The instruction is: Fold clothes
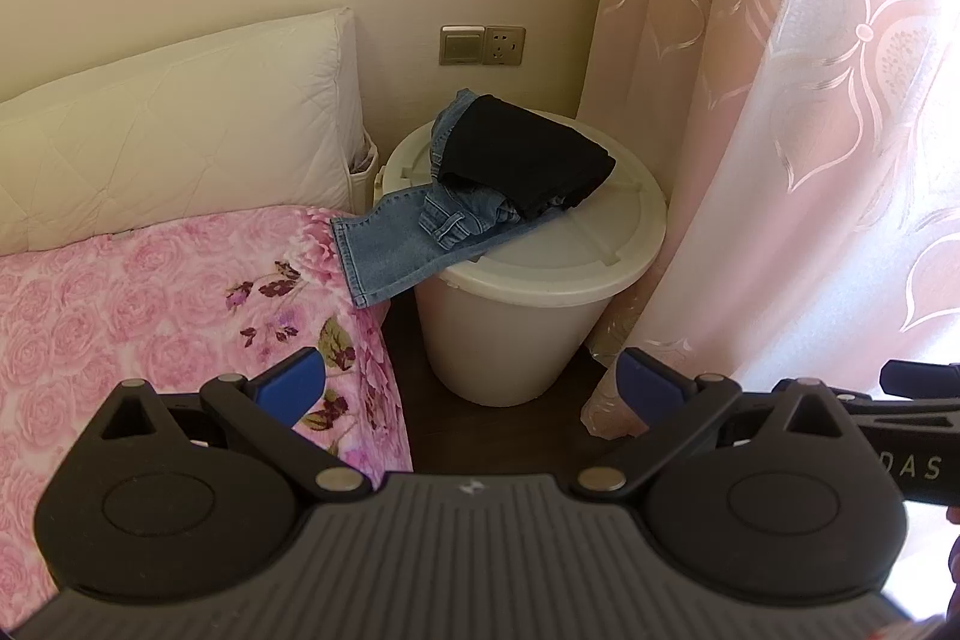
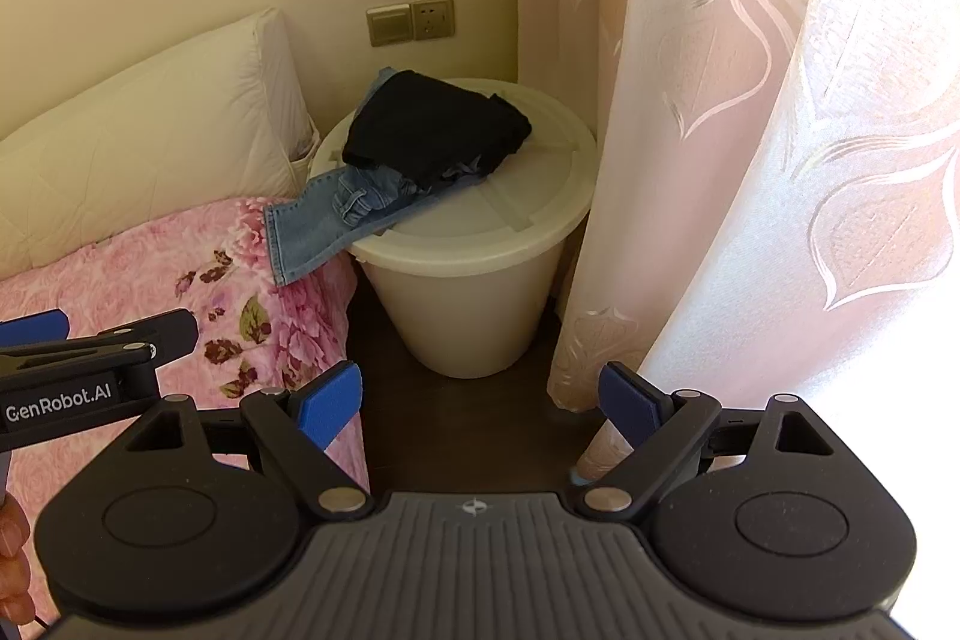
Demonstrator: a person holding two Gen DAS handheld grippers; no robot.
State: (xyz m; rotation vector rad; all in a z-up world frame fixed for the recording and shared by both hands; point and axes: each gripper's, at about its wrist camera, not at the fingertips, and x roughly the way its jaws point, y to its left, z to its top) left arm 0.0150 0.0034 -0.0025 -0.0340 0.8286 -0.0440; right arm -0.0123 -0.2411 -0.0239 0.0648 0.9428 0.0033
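A dark folded garment (image 1: 528,154) (image 2: 438,127) lies on crumpled blue jeans (image 1: 396,244) (image 2: 318,226) on top of a lidded white bucket (image 1: 540,280) (image 2: 480,244). One jeans leg hangs over onto the pink floral bedspread (image 1: 150,304) (image 2: 150,280). My left gripper (image 1: 471,385) is open and empty, held back from the bucket above the bed edge and floor. My right gripper (image 2: 480,403) is open and empty, to its right. Each gripper shows at the edge of the other's view.
A white padded headboard (image 1: 180,130) stands behind the bed. A pink patterned curtain (image 1: 780,130) (image 2: 750,130) hangs to the right, touching the bucket. A wall switch and socket (image 1: 483,45) sit above the bucket. Dark floor (image 2: 456,436) runs between bed and curtain.
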